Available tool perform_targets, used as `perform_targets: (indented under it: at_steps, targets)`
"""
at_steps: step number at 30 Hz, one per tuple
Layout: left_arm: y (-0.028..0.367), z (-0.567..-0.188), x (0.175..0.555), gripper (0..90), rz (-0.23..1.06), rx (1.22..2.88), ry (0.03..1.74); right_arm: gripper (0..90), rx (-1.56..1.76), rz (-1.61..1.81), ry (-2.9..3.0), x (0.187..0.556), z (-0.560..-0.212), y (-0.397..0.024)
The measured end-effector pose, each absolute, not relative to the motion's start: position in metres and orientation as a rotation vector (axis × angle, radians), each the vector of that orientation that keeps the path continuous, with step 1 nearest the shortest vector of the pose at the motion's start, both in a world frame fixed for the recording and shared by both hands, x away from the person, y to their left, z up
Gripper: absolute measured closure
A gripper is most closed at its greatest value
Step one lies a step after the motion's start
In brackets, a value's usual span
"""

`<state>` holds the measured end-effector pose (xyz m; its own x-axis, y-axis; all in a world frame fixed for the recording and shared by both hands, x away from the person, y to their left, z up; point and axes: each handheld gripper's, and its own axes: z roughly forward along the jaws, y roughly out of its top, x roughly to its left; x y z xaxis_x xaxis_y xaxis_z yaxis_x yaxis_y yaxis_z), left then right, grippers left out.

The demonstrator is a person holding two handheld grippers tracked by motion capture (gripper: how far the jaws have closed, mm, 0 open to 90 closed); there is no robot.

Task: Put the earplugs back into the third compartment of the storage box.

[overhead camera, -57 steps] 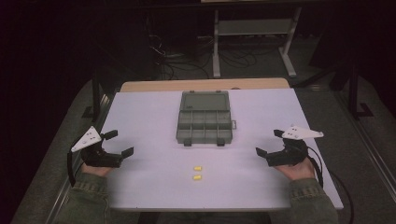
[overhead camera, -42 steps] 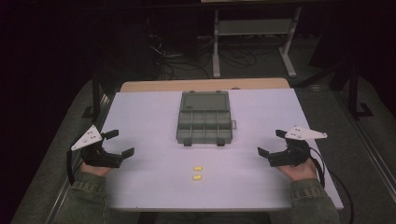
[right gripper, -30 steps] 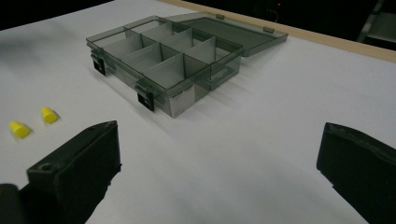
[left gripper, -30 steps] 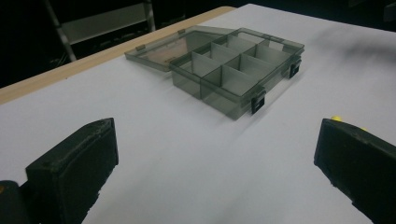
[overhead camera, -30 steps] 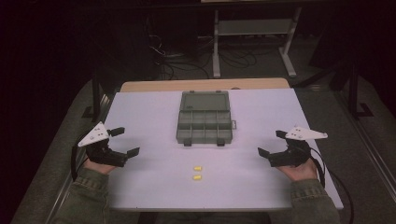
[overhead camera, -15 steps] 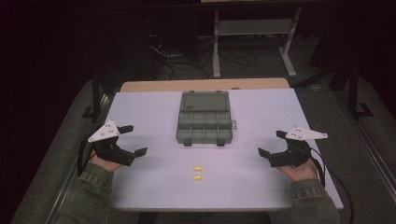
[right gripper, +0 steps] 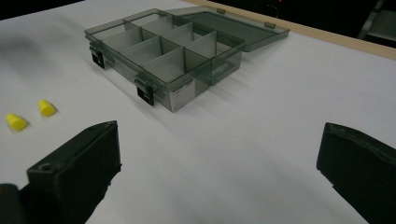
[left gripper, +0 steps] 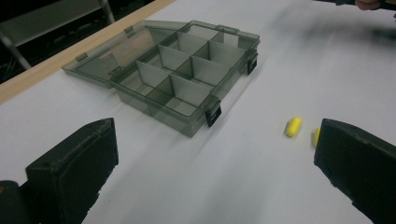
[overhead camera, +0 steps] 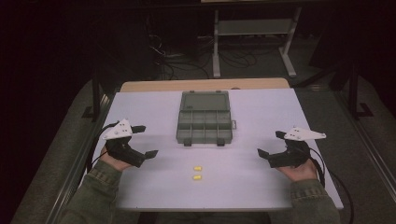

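Observation:
A smoky grey compartment box lies open mid-table with its lid folded back; its cells look empty. Two small yellow pieces lie on the white table in front of it; they also show in the left gripper view and the right gripper view. My left gripper hovers open at the left of the table, nothing between its jaws. My right gripper is open at the right side, also holding nothing.
The white table top ends in a wooden strip at the back. Beyond it stand a metal rack and floor cables. Dark rails run along both sides of the table.
My left gripper has moved right and inward over the table, toward the yellow pieces. The right gripper has barely shifted.

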<state>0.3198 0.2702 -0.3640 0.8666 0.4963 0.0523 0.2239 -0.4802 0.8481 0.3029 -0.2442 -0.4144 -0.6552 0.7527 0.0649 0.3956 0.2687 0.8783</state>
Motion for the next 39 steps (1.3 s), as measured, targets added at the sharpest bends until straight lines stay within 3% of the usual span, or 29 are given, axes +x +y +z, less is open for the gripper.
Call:
perform_targets:
  at_steps: [39]
  targets:
    - [0.201, -0.389, 0.318, 0.0, 0.207, 2.298, 0.334, 0.0, 1.009, 1.316, 2.22, 0.302, -0.417, -0.238]
